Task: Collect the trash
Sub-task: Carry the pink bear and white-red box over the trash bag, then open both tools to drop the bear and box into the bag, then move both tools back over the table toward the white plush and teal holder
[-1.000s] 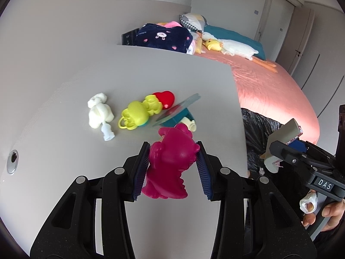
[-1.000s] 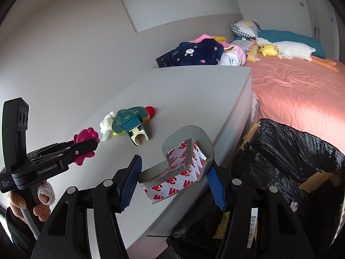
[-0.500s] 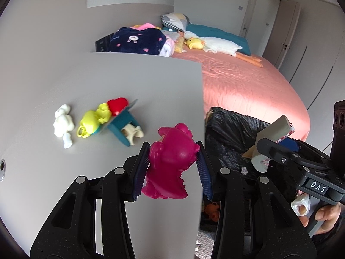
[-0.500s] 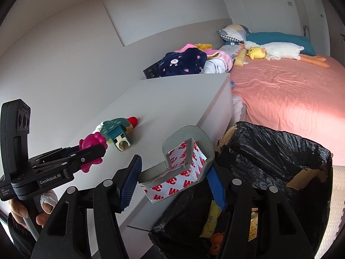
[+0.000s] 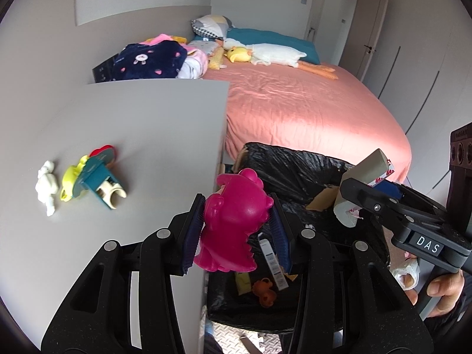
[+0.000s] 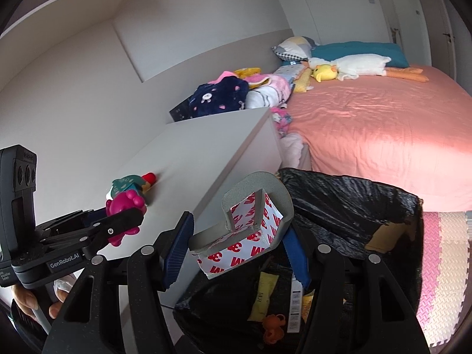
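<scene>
Left hand-held gripper [image 5: 236, 224]: clenched on a glossy magenta moulded-plastic animal figure [image 5: 233, 221], blue ribbed pads [image 5: 193, 233] pressing its flanks, figure upright between them. Held at the edge of the pale grey matte surface [image 5: 132, 124], with the bin opening just to its right and below.

Right hand-held gripper [image 6: 236, 242]: grasping a bent strip of grey foam backed with white paper printed in red [image 6: 250, 230]; the strip curls in an arch, its long axis running across the jaws. It hangs over the near rim of the black crinkled plastic bin bag [image 6: 354, 200].

Key relation: bag mouth lies directly below and ahead of the right hand-held gripper, so the right hand is the nearer; the left needs a further shift rightward, I judge.

Bag contents visible: an orange toy, yellow packet, white carton strip. Cardboard shows at the bag rim.

Left on the surface: white plastic figure [image 5: 47, 183], yellow-green plastic toy [image 5: 72, 181], teal and cream plastic piece [image 5: 100, 180], red part behind. Salmon-pink bed [image 5: 309, 112] beyond.
</scene>
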### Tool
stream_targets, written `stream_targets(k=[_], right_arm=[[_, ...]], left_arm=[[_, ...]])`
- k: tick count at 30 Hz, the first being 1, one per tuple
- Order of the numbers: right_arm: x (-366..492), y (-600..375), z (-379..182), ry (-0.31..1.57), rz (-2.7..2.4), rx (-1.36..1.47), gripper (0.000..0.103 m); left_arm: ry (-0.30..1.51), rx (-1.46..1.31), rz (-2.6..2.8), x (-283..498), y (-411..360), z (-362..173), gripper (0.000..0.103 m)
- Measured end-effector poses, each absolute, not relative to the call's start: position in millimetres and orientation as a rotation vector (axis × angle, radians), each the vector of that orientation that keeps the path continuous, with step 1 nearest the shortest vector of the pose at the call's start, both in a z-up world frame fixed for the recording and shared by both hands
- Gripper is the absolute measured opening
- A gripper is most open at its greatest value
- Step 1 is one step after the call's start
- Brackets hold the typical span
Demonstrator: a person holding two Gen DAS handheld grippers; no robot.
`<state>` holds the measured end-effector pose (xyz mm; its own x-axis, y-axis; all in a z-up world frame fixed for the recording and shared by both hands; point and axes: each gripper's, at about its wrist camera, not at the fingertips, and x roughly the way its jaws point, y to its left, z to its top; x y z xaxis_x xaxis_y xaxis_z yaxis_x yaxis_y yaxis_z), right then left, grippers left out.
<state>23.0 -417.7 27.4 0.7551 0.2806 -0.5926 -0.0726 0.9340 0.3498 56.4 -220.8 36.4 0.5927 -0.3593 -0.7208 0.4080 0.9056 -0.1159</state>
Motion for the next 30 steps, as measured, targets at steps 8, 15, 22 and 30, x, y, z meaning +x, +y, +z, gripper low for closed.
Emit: stream_targets(k=[8, 15, 22, 30], right_arm=[[18, -447, 30, 0.69, -0.003, 0.266, 0.097], [13, -466, 28, 0.673, -0.072, 0.264, 0.098], [14, -463, 27, 0.678, -0.049, 0.268, 0.098], [20, -445, 27, 0.687, -0.011, 0.248, 0.098]], left_arm=[[0.855, 0.146, -0.499, 53, -256, 25, 0.097], [0.832, 0.203, -0.503, 46, -265, 20, 0.097], [0.837, 0.163, -0.479, 46, -251, 23, 0.097], [0.842, 0.145, -0.457, 48, -234, 21, 0.097]])
